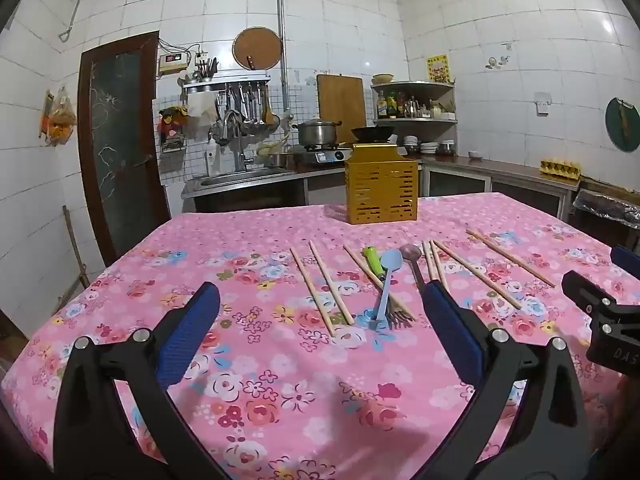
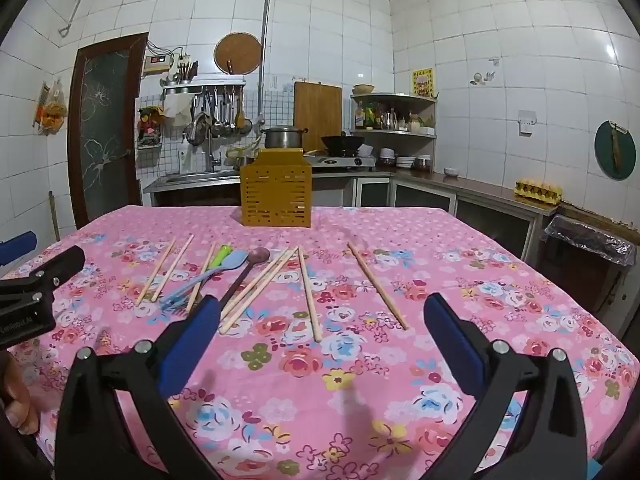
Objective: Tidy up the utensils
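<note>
- One yellow holder with slots stands upright at the far side of the pink flowered table. Its top is too high to see into, so I cannot tell what is inside.
- On the cloth lie wooden chopsticks, then a green-handled fork, a blue spoon and a brown spoon, then more chopsticks. The blue spoon lies across the fork.
- The left view shows the fork's prongs poking out by the blue spoon's handle end. The right view shows one long chopstick lying well apart from the rest, and a foil-covered tray on the side counter.
- The left gripper is wide open above the cloth and holds nothing.
- The right gripper is wide open too, and holds nothing.
</note>
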`<state>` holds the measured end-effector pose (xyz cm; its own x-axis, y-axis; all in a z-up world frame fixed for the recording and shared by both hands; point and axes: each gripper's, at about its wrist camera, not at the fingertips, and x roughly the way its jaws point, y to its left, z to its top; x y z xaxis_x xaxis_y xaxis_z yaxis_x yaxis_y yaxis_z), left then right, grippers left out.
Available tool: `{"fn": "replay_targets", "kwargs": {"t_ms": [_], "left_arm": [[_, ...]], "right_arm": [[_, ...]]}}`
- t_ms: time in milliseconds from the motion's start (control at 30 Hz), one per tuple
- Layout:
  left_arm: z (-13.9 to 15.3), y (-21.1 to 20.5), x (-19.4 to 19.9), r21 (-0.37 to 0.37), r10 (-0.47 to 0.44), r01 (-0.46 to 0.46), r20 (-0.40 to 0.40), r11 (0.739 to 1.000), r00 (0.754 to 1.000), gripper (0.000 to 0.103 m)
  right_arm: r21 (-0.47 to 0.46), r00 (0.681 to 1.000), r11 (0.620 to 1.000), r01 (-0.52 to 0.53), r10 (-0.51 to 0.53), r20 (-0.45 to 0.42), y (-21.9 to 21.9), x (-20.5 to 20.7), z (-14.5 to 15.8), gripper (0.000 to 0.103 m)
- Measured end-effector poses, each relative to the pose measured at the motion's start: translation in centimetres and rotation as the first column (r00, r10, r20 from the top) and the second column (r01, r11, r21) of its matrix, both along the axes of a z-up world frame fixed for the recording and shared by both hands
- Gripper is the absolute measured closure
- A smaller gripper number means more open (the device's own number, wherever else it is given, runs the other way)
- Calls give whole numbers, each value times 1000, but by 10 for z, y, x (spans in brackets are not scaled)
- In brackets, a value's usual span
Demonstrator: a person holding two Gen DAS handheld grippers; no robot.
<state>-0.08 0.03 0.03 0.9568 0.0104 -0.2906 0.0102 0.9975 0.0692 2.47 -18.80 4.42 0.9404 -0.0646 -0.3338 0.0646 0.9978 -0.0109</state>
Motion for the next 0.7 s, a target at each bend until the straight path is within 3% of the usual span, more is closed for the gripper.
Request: {"fn": "replay_targets", "kwargs": {"t_ms": [700], "left_arm": [[-3,2,6,-18,-31,30,-27,999,999,5]], "right_arm": [[-10,1000,1000,12,-11,13,-1,0,1,4]]}}
